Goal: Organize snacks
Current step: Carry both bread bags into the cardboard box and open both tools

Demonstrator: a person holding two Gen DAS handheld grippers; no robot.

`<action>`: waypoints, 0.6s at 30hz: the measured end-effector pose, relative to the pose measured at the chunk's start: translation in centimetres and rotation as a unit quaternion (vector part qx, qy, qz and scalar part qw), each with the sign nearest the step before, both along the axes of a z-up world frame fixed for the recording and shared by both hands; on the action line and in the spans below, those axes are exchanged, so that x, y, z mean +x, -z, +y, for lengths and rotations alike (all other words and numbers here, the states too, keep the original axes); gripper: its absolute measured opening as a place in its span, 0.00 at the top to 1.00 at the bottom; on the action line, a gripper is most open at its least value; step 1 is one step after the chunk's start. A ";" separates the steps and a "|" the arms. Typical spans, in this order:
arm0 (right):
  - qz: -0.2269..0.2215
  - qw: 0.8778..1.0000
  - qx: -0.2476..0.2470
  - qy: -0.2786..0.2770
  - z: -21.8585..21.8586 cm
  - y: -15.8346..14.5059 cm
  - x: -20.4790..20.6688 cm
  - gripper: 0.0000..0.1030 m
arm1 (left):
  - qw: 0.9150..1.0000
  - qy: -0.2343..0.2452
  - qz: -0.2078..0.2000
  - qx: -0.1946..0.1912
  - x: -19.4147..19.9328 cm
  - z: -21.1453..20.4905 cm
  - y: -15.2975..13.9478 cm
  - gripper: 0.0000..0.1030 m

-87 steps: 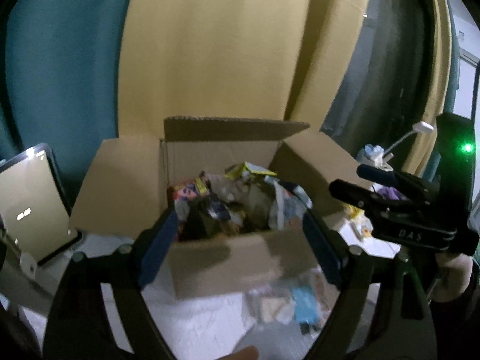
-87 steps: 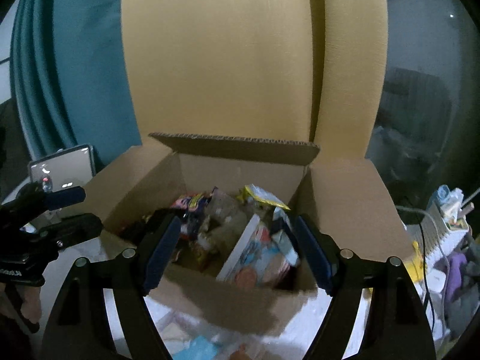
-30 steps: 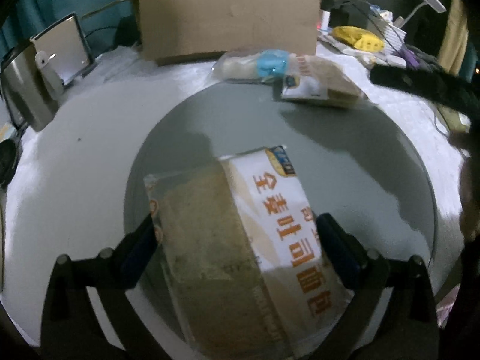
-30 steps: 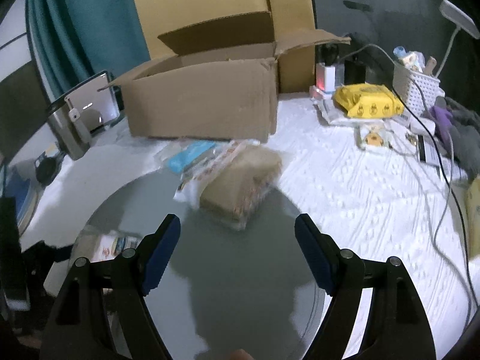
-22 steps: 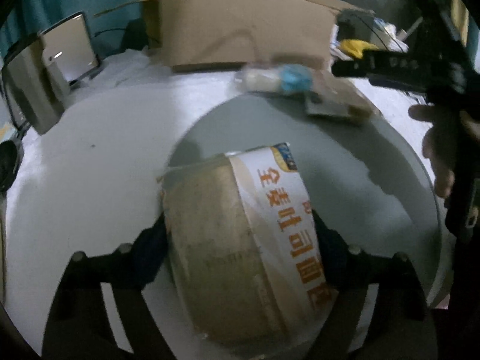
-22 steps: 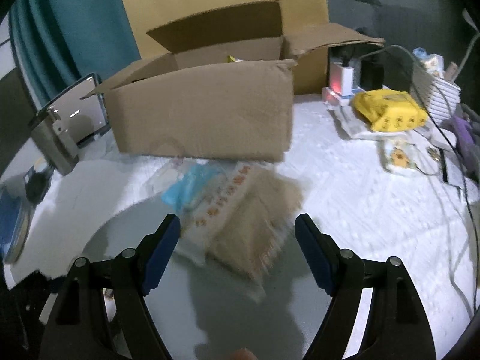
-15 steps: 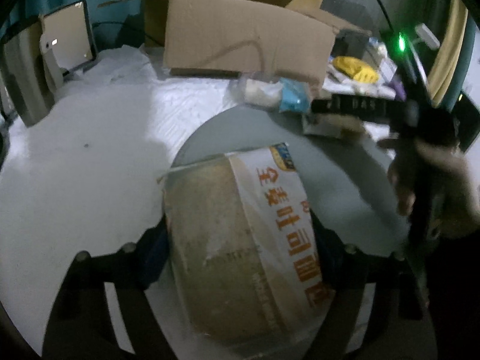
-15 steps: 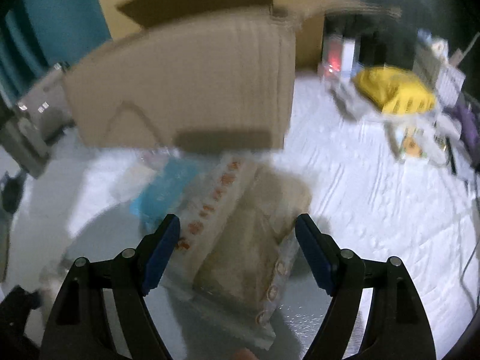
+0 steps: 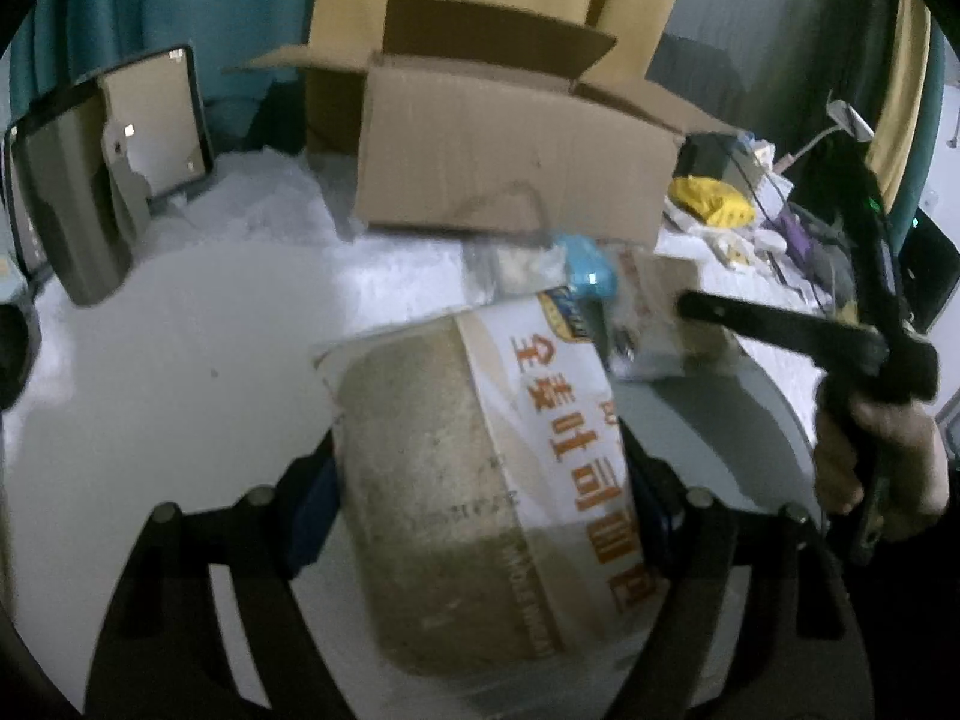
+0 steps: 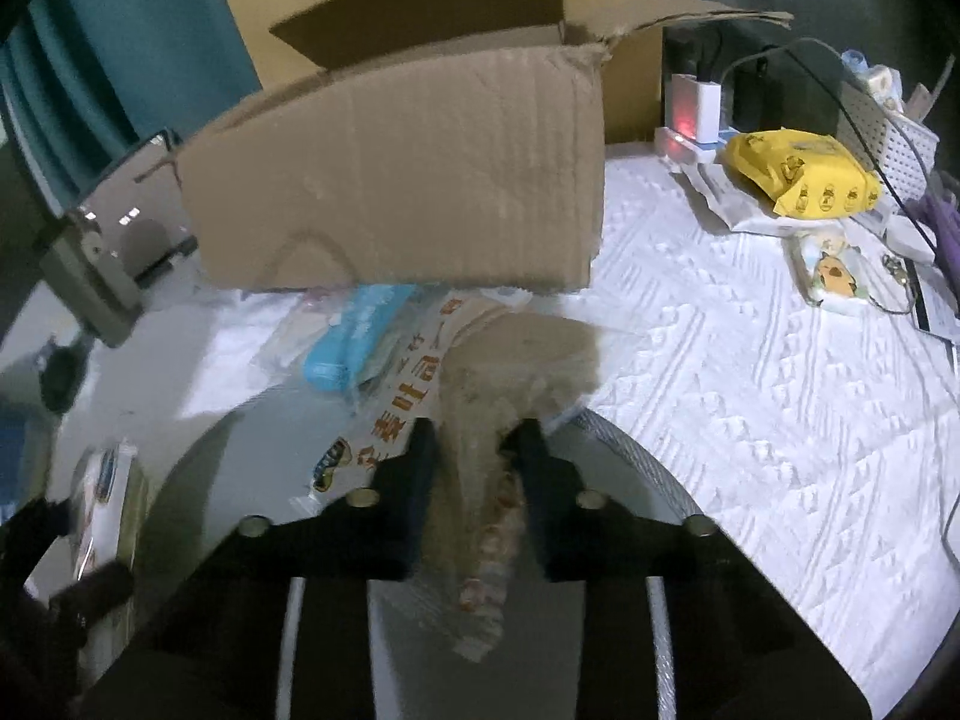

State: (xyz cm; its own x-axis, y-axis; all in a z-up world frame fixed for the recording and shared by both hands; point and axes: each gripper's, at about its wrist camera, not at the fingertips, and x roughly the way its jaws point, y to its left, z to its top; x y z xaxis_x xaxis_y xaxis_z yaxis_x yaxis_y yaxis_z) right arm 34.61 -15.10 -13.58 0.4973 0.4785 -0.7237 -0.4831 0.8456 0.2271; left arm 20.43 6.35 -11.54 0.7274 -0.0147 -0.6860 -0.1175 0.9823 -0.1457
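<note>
My left gripper [image 9: 480, 480] is shut on a bag of wholewheat toast bread [image 9: 474, 480] with an orange-lettered white label, held above the round grey tray [image 9: 750, 438]. My right gripper [image 10: 477, 444] is shut on the near end of a second bread bag [image 10: 510, 360] lying at the tray's far edge [image 10: 648, 462]. A clear snack pack with a blue label [image 10: 354, 336] lies beside it. The open cardboard box [image 10: 408, 168] stands just behind. The right gripper [image 9: 780, 324] also shows at the right in the left wrist view.
A tablet on a stand [image 9: 108, 180] is at the far left. A yellow wipes pack [image 10: 798, 174], a white basket [image 10: 888, 138], cables and small items crowd the white textured cloth [image 10: 750, 390] at the right. Curtains hang behind the box.
Both grippers came down from over the box to the tray. The left closed on the first bread bag and lifted it. The right moved in and closed on the second bag.
</note>
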 end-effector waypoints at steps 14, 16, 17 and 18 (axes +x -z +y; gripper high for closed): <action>-0.090 0.995 0.045 0.007 -3.6 -7.5 -1.0 0.86 | 0.996 0.014 -0.084 0.024 3.9 1.6 -6.6 0.21; -0.098 0.994 0.050 0.003 -3.3 -8.2 -0.6 0.86 | 0.995 0.016 -0.091 0.025 4.8 1.9 -7.3 0.21; -0.102 0.993 0.054 0.000 -3.2 -8.7 -0.4 0.86 | 0.995 0.018 -0.094 0.024 5.3 2.1 -7.7 0.21; -0.105 0.993 0.058 -0.004 -3.1 -9.1 -0.1 0.86 | 0.995 0.019 -0.095 0.022 5.7 2.2 -8.0 0.21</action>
State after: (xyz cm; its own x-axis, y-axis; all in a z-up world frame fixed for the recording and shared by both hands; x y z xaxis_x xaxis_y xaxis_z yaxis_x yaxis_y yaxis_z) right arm 34.46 -18.18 -4.45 0.6274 0.5571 -0.5440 -0.5363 0.8157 0.2169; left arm 26.17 8.59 -3.55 0.8436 -0.0179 -0.5367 -0.0543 0.9915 -0.1184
